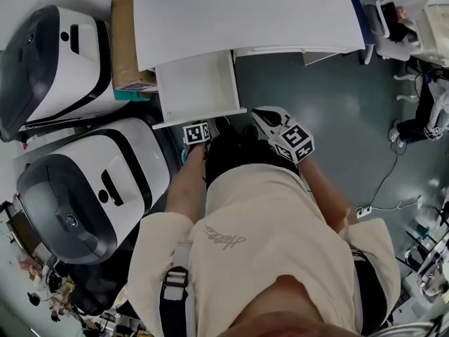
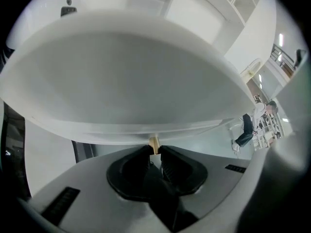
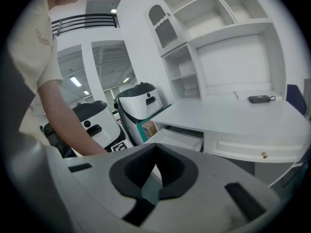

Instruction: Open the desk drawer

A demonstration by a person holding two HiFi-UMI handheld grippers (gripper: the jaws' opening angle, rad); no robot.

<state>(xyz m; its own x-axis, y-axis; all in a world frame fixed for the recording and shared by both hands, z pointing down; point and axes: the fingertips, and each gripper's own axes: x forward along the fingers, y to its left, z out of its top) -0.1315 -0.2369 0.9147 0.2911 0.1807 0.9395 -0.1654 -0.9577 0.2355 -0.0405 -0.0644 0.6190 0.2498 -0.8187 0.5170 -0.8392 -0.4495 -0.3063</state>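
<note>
The white desk has its left drawer pulled out, and it looks empty. My left gripper is at the drawer's front edge, pointing steeply down. In the left gripper view the drawer front fills the frame, and my left gripper is shut on the small brass knob under it. My right gripper hovers to the right of the drawer, over the floor. In its own view the right gripper has its jaws meeting at the tips with nothing between them, and the open drawer lies ahead.
Two big white and black machines stand left of the drawer, with a cardboard box beside the desk. A second drawer, shut, shows a brass knob. A dark device lies on the desktop. A power strip lies on the floor.
</note>
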